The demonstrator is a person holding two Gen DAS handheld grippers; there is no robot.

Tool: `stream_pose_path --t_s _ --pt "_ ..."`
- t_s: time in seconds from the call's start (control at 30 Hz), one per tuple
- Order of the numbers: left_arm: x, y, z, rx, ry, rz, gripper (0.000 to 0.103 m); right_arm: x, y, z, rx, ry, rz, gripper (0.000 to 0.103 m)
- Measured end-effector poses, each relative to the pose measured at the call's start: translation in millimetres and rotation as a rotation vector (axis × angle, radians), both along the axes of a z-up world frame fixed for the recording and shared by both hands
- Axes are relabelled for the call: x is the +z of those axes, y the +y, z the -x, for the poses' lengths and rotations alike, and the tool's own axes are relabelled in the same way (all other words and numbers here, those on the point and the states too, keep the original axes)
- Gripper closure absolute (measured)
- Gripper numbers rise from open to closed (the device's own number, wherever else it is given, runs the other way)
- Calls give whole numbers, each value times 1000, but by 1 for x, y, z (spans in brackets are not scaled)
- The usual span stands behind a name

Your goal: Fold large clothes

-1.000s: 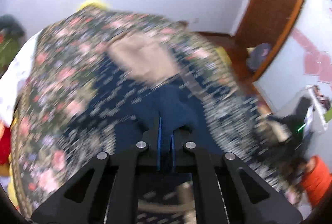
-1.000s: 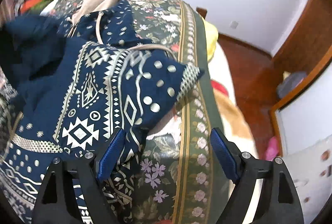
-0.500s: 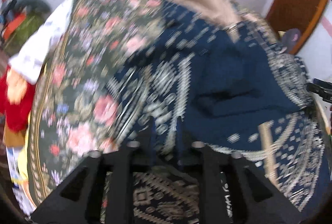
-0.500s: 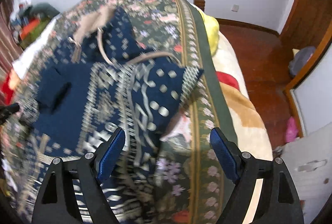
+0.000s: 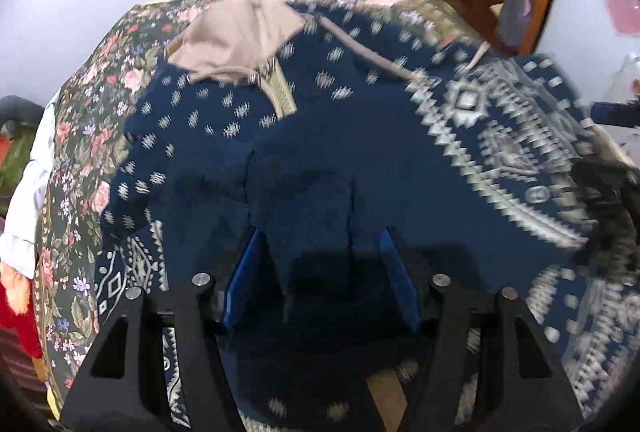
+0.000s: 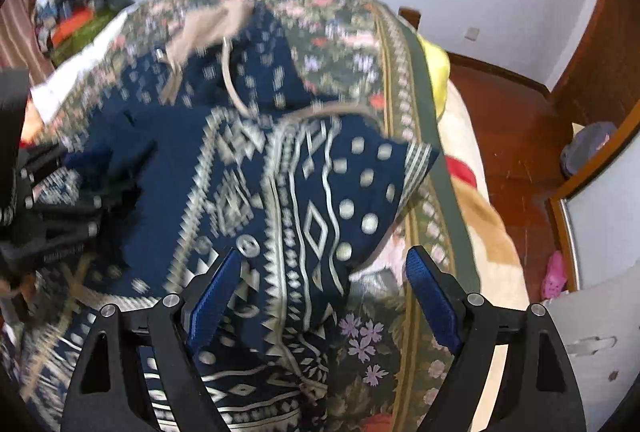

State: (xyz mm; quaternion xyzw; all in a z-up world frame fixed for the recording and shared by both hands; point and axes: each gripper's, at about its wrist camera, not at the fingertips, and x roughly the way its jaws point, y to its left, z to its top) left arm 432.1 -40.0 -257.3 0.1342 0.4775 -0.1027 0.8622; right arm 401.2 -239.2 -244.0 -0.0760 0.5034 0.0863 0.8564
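One large garment, a navy patterned hoodie [image 5: 320, 136], lies spread over the floral bedspread [image 5: 80, 160], hood toward the wall; judged step: a fold has just been laid and released. The left gripper [image 5: 320, 264] is opening, dark cloth between its jaws but not pinched. The right gripper [image 6: 320, 288] stands spread over the hoodie's sleeve [image 6: 352, 192], gripping nothing; next, seize an edge.

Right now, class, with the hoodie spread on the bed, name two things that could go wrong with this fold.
1. The left tool is opening with navy cloth between its pads; the fold may slump.
2. The hoodie has one sleeve near the bed edge and a loose drawstring, which could snag.
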Motion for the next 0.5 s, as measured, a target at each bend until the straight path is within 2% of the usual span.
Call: stream_pose_path --t_s 0.07,0.1,0.13,0.17,0.27,0.4,0.5 --pt "-1 2 0 9 -25 1 58 -11 0 0 0 13 10 20" --pt "0 3 0 22 -31 -16 86 -12 -2 1 -1 2 4 17" --pt "1 5 -1 39 -23 -27 94 -12 -3 2 -3 -10 3 14" --pt "3 10 -2 55 -18 -14 94 -12 -3 1 -2 -9 4 14" --pt "25 33 0 90 -20 93 94 -11 -6 -2 -2 3 -11 14" --pt "76 80 8 141 -53 259 94 -4 -10 -6 -17 -2 -34 14" --pt "104 114 13 173 -67 346 94 7 -9 -8 -26 -27 -54 14"
